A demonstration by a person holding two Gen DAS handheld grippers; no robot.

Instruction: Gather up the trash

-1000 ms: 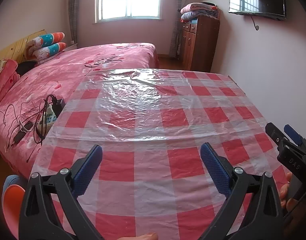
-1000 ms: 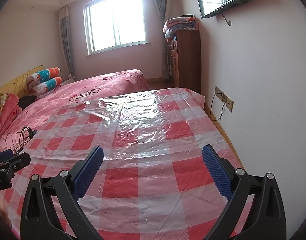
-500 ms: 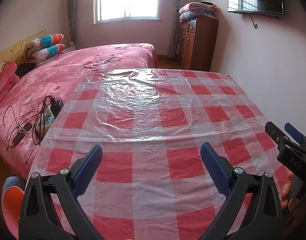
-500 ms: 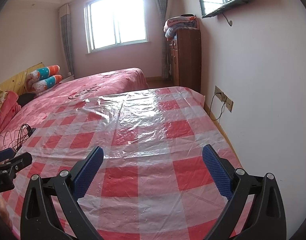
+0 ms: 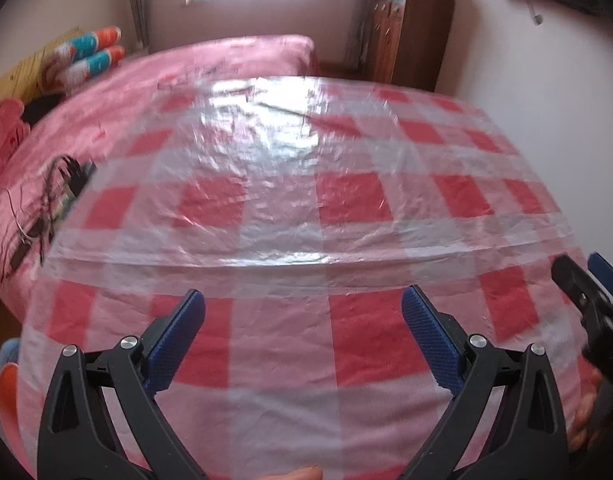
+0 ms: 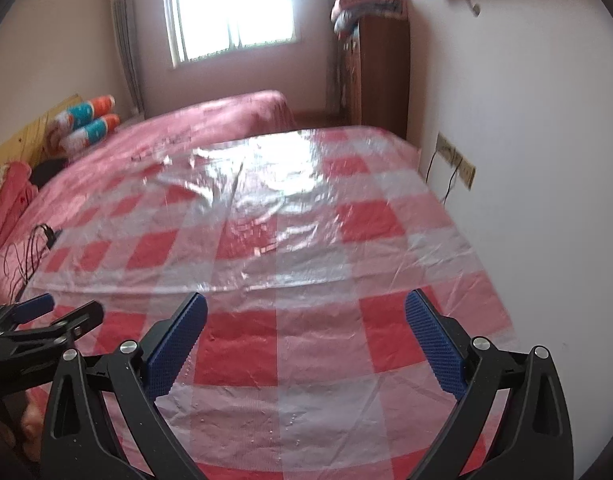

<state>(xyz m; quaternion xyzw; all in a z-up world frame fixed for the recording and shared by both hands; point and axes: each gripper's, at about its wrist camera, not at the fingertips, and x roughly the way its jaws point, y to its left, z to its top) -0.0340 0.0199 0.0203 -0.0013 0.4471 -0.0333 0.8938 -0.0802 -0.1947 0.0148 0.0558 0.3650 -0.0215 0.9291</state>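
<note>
A red-and-white checked plastic sheet [image 5: 346, 200] lies spread over a flat surface and fills both views [image 6: 306, 240]. I see no loose trash on it in either view. My left gripper [image 5: 302, 300] hovers over the sheet's near end, open, with nothing between its blue pads. My right gripper [image 6: 306, 300] hangs beside it to the right, also open and empty. Each gripper shows at the edge of the other's view: the right gripper [image 5: 586, 292] and the left gripper [image 6: 46, 316]. Both views are motion-blurred.
A pink bed [image 5: 226, 64] lies behind and left of the sheet, with a tangle of black cables [image 5: 54, 200] and rolled pillows [image 5: 90, 56]. A brown cabinet [image 5: 410, 36] stands at the far right. The wall with a socket [image 6: 454, 160] runs along the sheet's right side.
Both cameras have tipped slightly downward toward the sheet and the picture has blurred with motion. Both grippers stay open and empty, side by side.
</note>
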